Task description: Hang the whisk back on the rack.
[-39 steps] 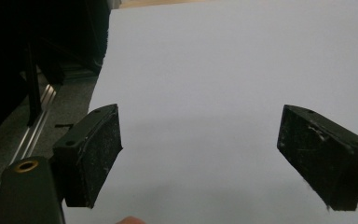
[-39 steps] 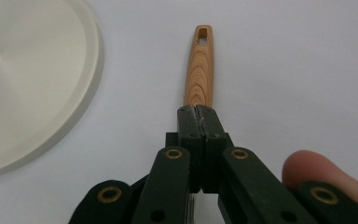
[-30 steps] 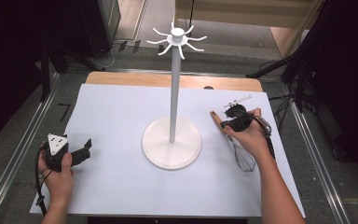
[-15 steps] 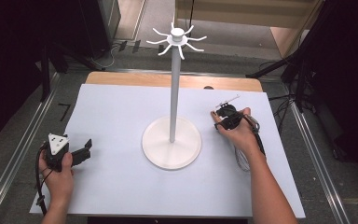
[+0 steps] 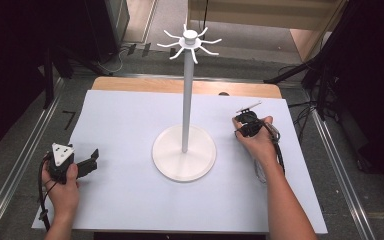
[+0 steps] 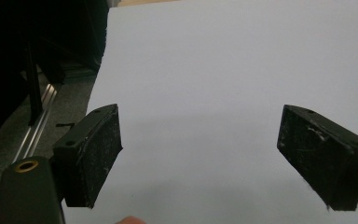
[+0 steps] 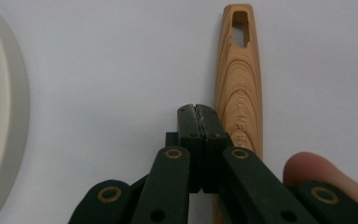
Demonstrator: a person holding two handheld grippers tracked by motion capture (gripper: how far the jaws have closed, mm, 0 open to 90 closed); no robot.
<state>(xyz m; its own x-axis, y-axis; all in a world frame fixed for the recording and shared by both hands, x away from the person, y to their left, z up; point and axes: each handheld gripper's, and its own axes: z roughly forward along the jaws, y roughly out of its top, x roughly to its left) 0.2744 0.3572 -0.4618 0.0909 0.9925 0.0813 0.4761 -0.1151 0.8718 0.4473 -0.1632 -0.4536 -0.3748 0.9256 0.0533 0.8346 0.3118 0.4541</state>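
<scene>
Left gripper (image 5: 87,166) sits idle at the table's (image 5: 130,210) left edge, jaws spread wide. Right gripper (image 7: 198,112) is pressed together on nothing; the wooden handle (image 7: 239,93) lies flat just beside its tip, running parallel, hanging hole at the far end.

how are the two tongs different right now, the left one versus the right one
The left tongs stand wide open over bare white table; the right tongs are shut, jaws pressed together with nothing between them.
The left tongs have nothing near them; the right tongs sit just beside a wooden handle lying on the table, with the white stand's base off to the other side.
Both have black jaws and are hand-held.
</scene>
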